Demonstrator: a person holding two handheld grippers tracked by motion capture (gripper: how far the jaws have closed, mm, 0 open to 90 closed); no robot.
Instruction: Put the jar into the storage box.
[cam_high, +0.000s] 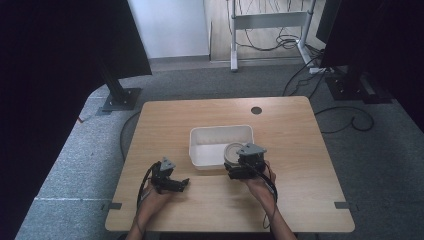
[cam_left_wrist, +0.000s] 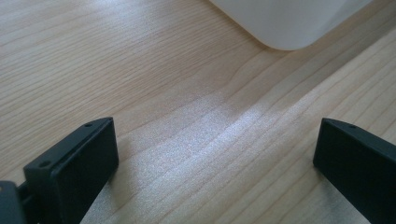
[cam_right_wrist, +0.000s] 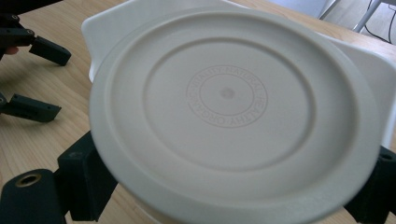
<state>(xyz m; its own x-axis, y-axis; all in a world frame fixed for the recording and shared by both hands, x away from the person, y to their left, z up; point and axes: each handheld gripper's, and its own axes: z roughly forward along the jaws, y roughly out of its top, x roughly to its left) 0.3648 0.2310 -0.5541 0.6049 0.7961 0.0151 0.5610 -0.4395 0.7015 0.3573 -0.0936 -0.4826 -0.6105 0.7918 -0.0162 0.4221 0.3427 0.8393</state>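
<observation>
The white rectangular plastic tub sat near the middle of the light wooden table, and everything else is placed from it. The right gripper was at the tub's near right corner, reaching over its rim, and it held a round cream-white plastic lid with 2 raised concentric rings and a ring of embossed lettering at its centre. In the right gripper view the lid stood almost face-on to the camera, tilted a little, with the 2 black jaws closed against its opposite edges at lower left and lower right. The tub showed behind the lid there, its rim curving out past the lid's upper left and right sides.

The left gripper lay low over the table, in front of the tub's near left corner and a little to the left of it, apart from the tub. Its 2 jaws were spread wide with nothing between them; in the left gripper view bare wood grain lay in the gap, and the rounded corner of the tub sat just beyond, at the top of that view. The right gripper view also caught the left gripper off to the tub's left side, its jaws parted over the table.

A person's hand held the left gripper from the table's near edge.
</observation>
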